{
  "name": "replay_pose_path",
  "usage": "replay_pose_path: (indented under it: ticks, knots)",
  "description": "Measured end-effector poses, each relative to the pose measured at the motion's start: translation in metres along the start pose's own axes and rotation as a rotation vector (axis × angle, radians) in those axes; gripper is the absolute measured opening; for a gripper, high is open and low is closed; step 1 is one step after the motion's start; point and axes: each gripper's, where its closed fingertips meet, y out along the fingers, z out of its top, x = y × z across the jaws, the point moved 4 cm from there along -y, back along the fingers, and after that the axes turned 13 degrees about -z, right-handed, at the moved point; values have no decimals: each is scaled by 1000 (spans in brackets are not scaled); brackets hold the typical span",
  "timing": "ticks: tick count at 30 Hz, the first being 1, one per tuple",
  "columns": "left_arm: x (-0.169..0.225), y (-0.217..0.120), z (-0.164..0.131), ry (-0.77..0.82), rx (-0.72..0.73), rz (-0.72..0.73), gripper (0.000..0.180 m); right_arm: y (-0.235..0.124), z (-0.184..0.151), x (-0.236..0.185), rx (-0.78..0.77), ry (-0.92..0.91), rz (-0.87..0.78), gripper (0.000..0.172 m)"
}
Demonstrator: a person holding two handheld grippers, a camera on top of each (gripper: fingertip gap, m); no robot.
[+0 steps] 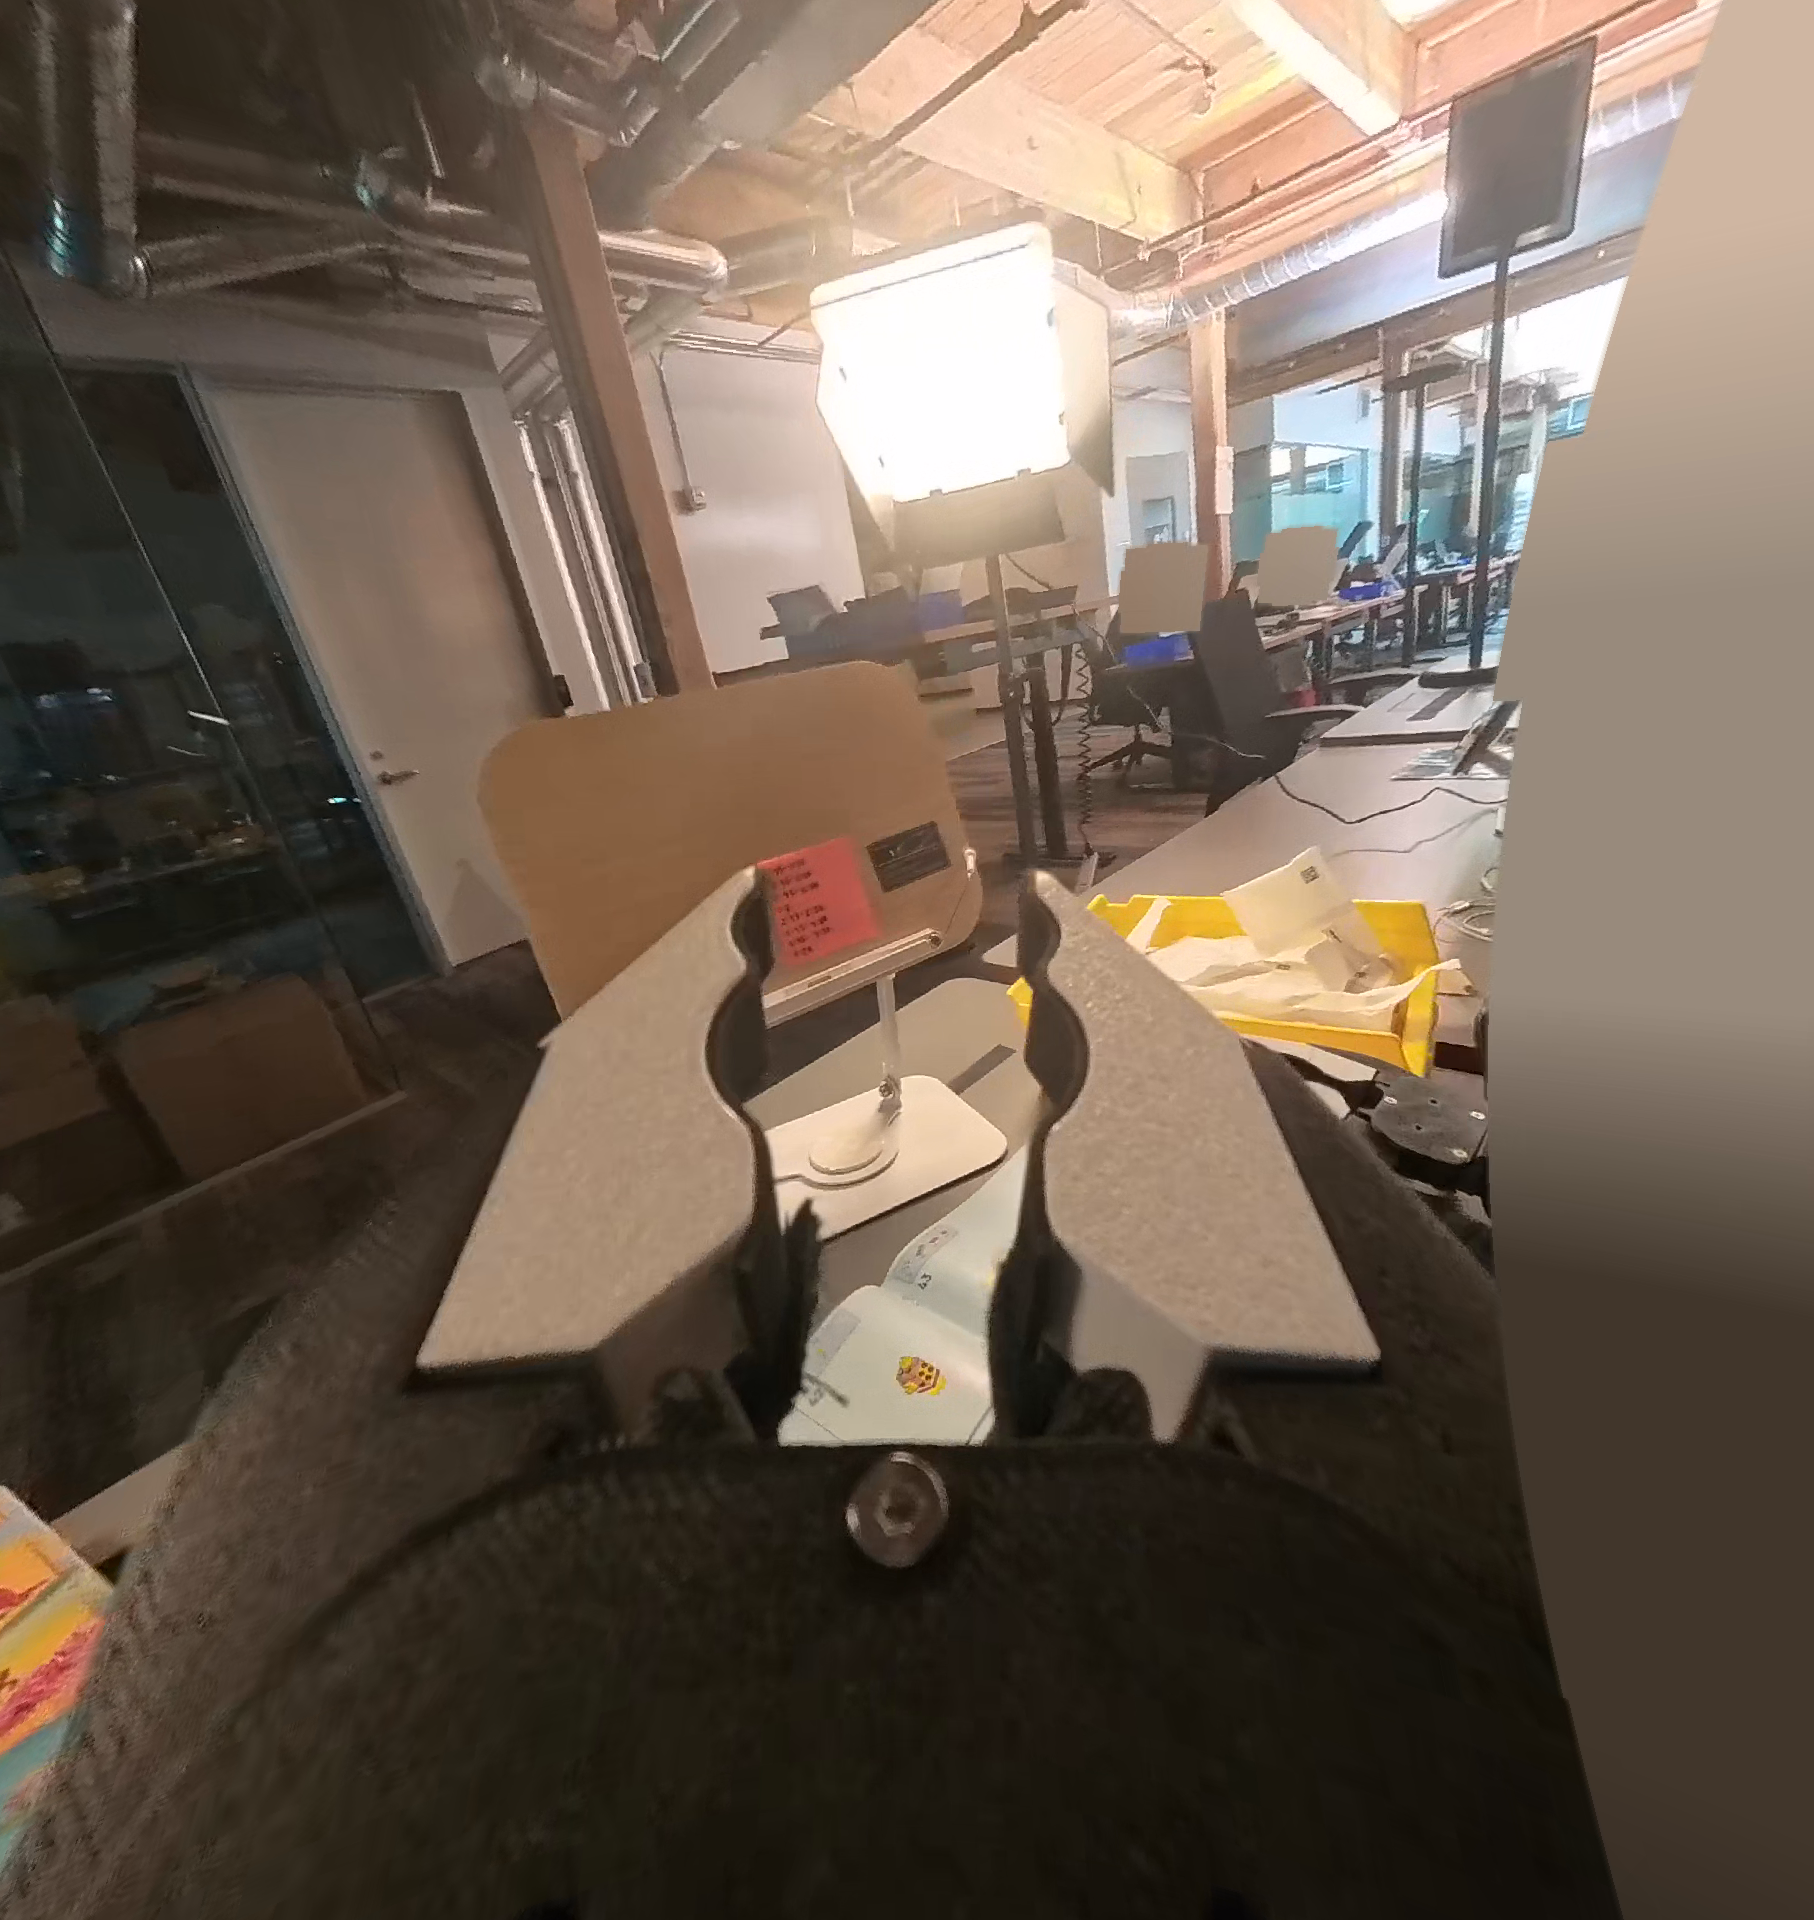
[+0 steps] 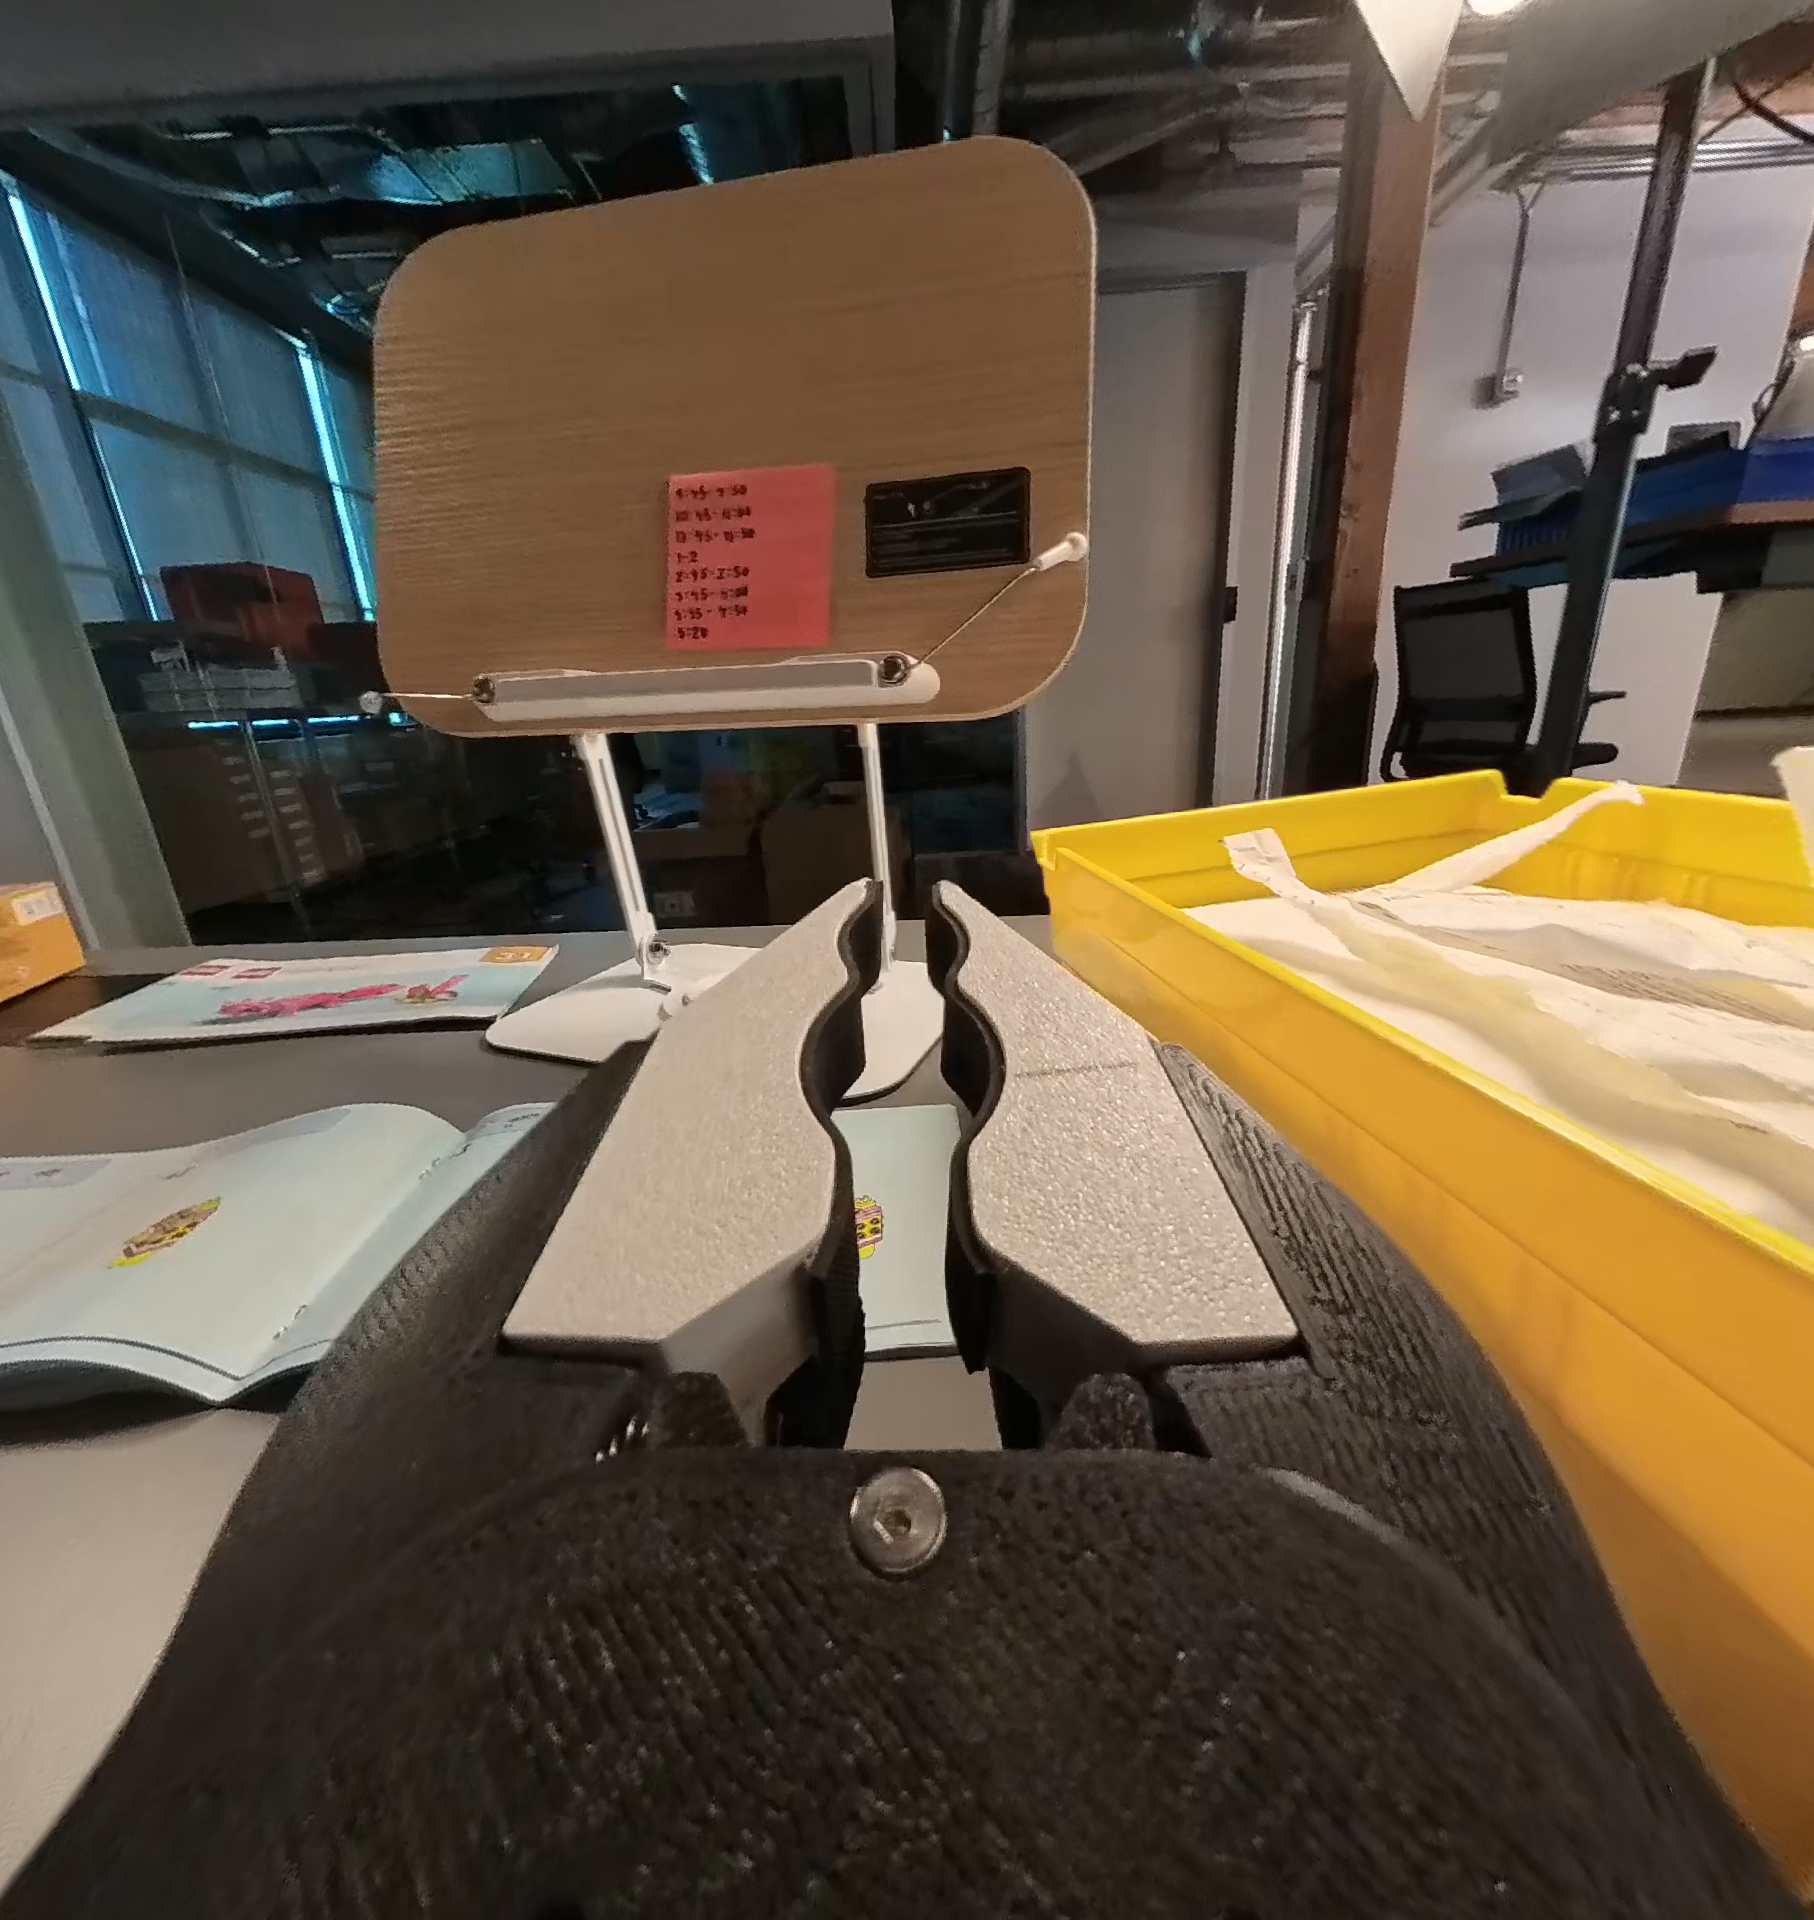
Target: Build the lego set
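Wood-grain stand (image 2: pixel 737 416) with a pink note (image 2: pixel 750 556) fills the upper centre of the right wrist view, its white base (image 2: pixel 570 1013) on the dark worktop (image 2: pixel 259 1070). Right tongs (image 2: pixel 903 904) stand narrow with nothing between them, above an open booklet (image 2: pixel 207 1236), beside a yellow tray (image 2: pixel 1402 1174) at right. Left tongs (image 1: pixel 892 894) gape wide and bare over the same booklet (image 1: pixel 903 1361).
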Motion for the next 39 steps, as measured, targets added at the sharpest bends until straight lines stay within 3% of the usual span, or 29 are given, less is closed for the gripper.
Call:
replay_pose_path:
  ticks: [6,22,29,32,35,39]
  knots:
    - [9,-6,12,89,32,43,45,0,0,-8,9,-63,23,4]
    - [-4,-9,6,-16,56,-1,46,0,0,-11,17,-76,45,3]
    - [19,-2,1,-39,28,-53,50,-1,1,-9,22,-65,50,3]
    - [51,-3,-26,-89,-43,-132,56,-2,1,-9,24,-66,53,3]
    - [80,-23,-92,-163,-246,-134,67,-2,1,-10,24,-65,61,3]
    - [112,-72,-178,-255,-529,-63,71,-1,1,-11,24,-62,59,3]
